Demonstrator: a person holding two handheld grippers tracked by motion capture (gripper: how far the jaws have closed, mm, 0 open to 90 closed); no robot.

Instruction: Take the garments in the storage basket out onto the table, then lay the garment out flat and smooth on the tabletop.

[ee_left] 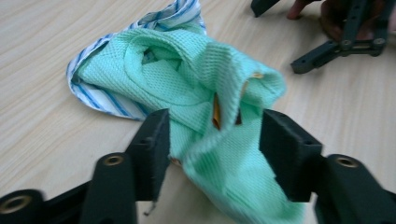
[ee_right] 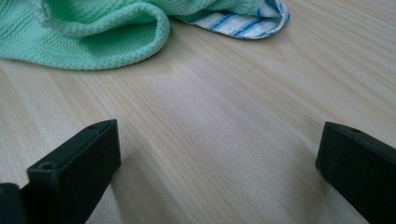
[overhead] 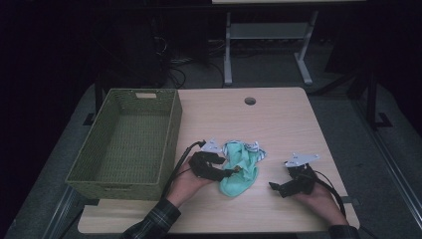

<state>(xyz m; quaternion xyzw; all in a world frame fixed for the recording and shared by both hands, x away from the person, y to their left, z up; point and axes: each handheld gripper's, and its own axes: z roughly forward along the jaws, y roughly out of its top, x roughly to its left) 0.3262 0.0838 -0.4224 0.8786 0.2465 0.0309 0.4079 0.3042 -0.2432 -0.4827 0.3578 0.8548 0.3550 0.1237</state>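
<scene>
Bare table (overhead: 278, 124) ahead of my right gripper (overhead: 278, 189), free pass up to the green cloth (overhead: 241, 169). Wicker basket (overhead: 171, 144) walls off my left gripper (overhead: 230, 173) on its left; far tabletop open.

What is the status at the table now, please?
Left hand-held gripper open, crumpled mint-green waffle-weave cloth between its jaws. Right hand-held gripper open over bare wood. Nothing in the way.

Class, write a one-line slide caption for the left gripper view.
Left gripper open, fingers straddling a crumpled green cloth on the wooden table.
</scene>
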